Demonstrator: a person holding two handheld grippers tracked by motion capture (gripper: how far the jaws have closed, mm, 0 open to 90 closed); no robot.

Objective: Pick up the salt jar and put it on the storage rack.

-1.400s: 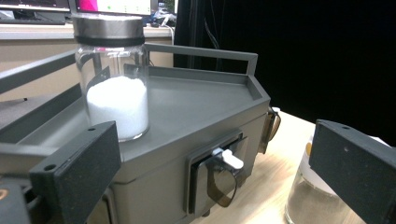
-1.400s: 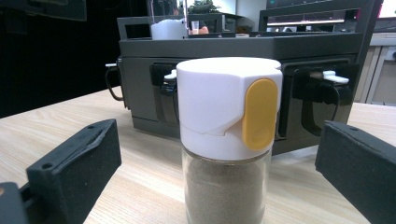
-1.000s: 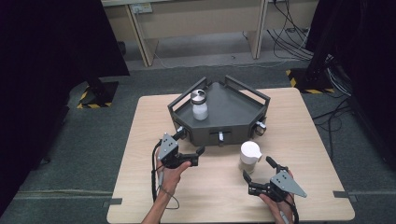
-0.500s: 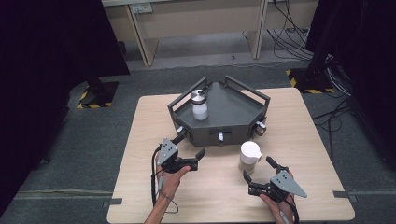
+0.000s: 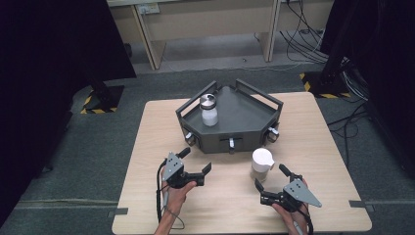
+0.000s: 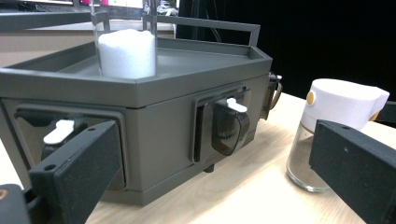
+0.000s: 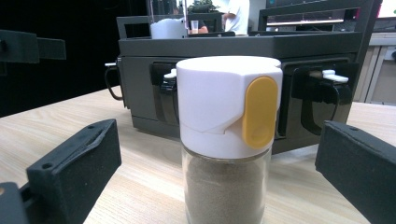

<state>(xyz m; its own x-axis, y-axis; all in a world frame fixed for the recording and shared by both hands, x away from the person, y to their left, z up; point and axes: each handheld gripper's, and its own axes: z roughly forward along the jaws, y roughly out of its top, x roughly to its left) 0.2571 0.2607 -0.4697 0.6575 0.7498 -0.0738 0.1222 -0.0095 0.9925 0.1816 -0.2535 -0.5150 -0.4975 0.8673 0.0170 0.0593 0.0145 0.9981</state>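
while the right gripper (image 5: 270, 185) sits where it was a second ago, jaws spread wide and empty just short of the spice jar (image 5: 262, 165), the left gripper (image 5: 195, 160) has drawn back toward the near edge of the table (image 5: 323, 147) and away from the front of the grey rack (image 5: 240, 115). its jaws are also spread and hold nothing. reading: the left hand looks to be clearing out of the way, so the pick-up seems to fall to the right side.

spice jar position: upright on the table, just in front of the rack, apart from it, between the two grippers but much nearer the right one. in the right gripper view the jar (image 7: 226, 140) stands centred between the two black jaws, white cap with a yellow tab facing the camera, brownish powder inside the glass. a straight advance and a close should take it, as far as i can judge.

second jar (image 5: 209, 108) with white contents stands upright on the rack top, left rear part.

hard to make out:
- jar base is cut off at the bottom of the right gripper view
- in the left gripper view the rack-top jar (image 6: 126, 51) loses its cap past the upper edge
- what the clips on the rack front are for is unclear
- person's forearms cut off at the frame bottom
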